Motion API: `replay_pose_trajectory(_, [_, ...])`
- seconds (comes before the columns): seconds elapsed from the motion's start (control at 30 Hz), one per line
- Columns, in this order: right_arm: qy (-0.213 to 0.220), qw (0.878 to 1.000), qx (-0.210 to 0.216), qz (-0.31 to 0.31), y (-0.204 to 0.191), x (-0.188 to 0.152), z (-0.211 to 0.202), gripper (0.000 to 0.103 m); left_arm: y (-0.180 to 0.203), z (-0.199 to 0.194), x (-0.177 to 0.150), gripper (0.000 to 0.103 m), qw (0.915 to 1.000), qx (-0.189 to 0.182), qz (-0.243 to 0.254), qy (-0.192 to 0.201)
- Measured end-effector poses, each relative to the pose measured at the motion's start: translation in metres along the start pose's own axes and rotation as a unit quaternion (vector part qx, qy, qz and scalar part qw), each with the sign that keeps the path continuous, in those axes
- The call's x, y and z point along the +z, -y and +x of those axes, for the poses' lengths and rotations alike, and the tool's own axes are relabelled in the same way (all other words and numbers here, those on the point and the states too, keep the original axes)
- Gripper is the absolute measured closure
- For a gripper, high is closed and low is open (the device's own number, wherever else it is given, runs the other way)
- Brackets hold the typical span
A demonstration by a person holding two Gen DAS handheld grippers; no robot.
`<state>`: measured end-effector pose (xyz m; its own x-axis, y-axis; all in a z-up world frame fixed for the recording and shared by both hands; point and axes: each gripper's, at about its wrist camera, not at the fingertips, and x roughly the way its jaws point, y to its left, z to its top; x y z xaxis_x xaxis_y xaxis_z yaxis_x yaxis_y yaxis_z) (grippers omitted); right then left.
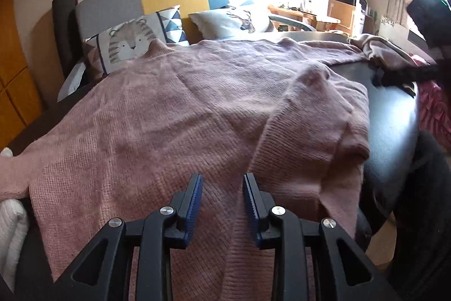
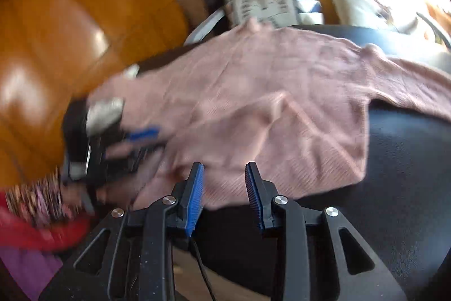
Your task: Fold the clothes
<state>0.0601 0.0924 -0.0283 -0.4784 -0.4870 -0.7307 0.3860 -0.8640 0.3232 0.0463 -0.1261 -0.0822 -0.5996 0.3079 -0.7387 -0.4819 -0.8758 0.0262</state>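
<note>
Pink knitted sweater [image 1: 174,109] spread flat on black glossy surface [image 1: 394,114]; left hand-held gripper [image 1: 222,182] and right hand-held gripper [image 2: 224,172] hover at its 6 o'clock edge, jaws narrowly parted, empty.

Two wrist fisheyes, both tilted down over one table.

Left view: looks from the near edge, close above the sweater [image 1: 174,109], along the left gripper [image 1: 222,182] toward the pillows [image 1: 132,44] and bright window. Right view: blurred, looks from the table's [image 2: 408,160] right side across the sweater [image 2: 267,92] past the right gripper [image 2: 224,171] toward a wooden cabinet [image 2: 70,19]. Shared: sweater, pillows [image 2: 265,2], dark tabletop [image 1: 394,114], with the left gripper [image 2: 141,136] seen in the right view.
</note>
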Motion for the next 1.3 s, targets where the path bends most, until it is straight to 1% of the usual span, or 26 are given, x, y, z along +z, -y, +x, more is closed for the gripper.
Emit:
replay_pose_trajectory(0.07, [-0.017,0.999,0.000,-0.046,-0.026,-0.009,0.014,0.069,-0.008,0.008,0.004,0.073,0.9998,0.000,-0.018,-0.008])
replay_pose_trajectory(0.13, [-0.034,0.997,0.017,-0.073,-0.047,-0.013,0.033,0.069,-0.014,0.015,0.005,0.073,0.9991,-0.013,-0.037,-0.017])
replay_pose_trajectory(0.23, [-0.050,0.995,0.032,-0.075,-0.065,-0.017,0.056,0.069,-0.021,0.019,0.007,0.073,0.9978,-0.023,-0.059,-0.020])
replay_pose_trajectory(0.33, [-0.066,0.995,0.040,-0.070,-0.080,-0.019,0.071,0.069,-0.025,0.016,0.010,0.073,0.9976,-0.021,-0.065,-0.015])
replay_pose_trajectory(0.37, [-0.071,0.994,0.032,-0.074,-0.085,-0.020,0.076,0.068,-0.026,0.015,0.012,0.073,0.9975,-0.020,-0.067,-0.013])
replay_pose_trajectory(0.4, [-0.076,0.994,0.017,-0.083,-0.091,-0.022,0.081,0.064,-0.028,0.015,0.012,0.073,0.9972,-0.019,-0.071,-0.012])
replay_pose_trajectory(0.47, [-0.086,0.991,-0.012,-0.099,-0.097,-0.028,0.088,0.064,-0.034,0.017,0.012,0.073,0.9959,-0.019,-0.087,-0.012])
replay_pose_trajectory(0.5, [-0.092,0.990,-0.026,-0.105,-0.099,-0.031,0.091,0.066,-0.036,0.019,0.012,0.073,0.9951,-0.020,-0.096,-0.012])
replay_pose_trajectory(0.53, [-0.096,0.989,-0.037,-0.108,-0.099,-0.034,0.092,0.083,-0.039,0.021,0.011,0.073,0.9942,-0.021,-0.105,-0.014])
replay_pose_trajectory(0.6, [-0.096,0.990,-0.045,-0.094,-0.093,-0.040,0.086,0.097,-0.042,0.023,0.011,0.073,0.9932,-0.021,-0.114,-0.016])
replay_pose_trajectory(0.67, [-0.096,0.992,-0.040,-0.070,-0.085,-0.045,0.078,0.099,-0.042,0.023,0.011,0.073,0.9931,-0.020,-0.114,-0.017])
replay_pose_trajectory(0.77, [-0.102,0.993,-0.037,-0.051,-0.077,-0.057,0.069,0.100,-0.042,0.025,0.012,0.073,0.9930,-0.019,-0.115,-0.018])
replay_pose_trajectory(0.87, [-0.107,0.993,-0.025,-0.034,-0.072,-0.072,0.060,0.100,-0.042,0.026,0.013,0.073,0.9929,-0.017,-0.116,-0.019])
replay_pose_trajectory(1.0, [-0.119,0.992,-0.031,-0.026,-0.068,-0.085,0.049,0.102,-0.041,0.029,0.016,0.073,0.9938,-0.015,-0.108,-0.022])
replay_pose_trajectory(1.1, [-0.132,0.990,-0.044,-0.010,-0.063,-0.094,0.049,0.103,-0.039,0.031,0.020,0.073,0.9951,-0.009,-0.095,-0.024])
replay_pose_trajectory(1.17, [-0.124,0.991,-0.042,-0.011,-0.065,-0.096,0.045,0.103,-0.039,0.036,0.023,0.073,0.9955,-0.008,-0.090,-0.030])
replay_pose_trajectory(1.2, [-0.108,0.993,-0.040,-0.025,-0.070,-0.093,0.039,0.102,-0.039,0.039,0.024,0.073,0.9956,-0.007,-0.087,-0.032])
replay_pose_trajectory(1.23, [-0.091,0.994,-0.038,-0.038,-0.075,-0.090,0.033,0.101,-0.038,0.041,0.024,0.073,0.9957,-0.006,-0.086,-0.034])
replay_pose_trajectory(1.27, [-0.075,0.995,-0.037,-0.050,-0.080,-0.085,0.028,0.097,-0.038,0.042,0.024,0.073,0.9959,-0.005,-0.084,-0.035])
replay_pose_trajectory(1.3, [-0.057,0.996,-0.038,-0.059,-0.088,-0.078,0.024,0.083,-0.037,0.043,0.024,0.073,0.9961,-0.004,-0.082,-0.034])
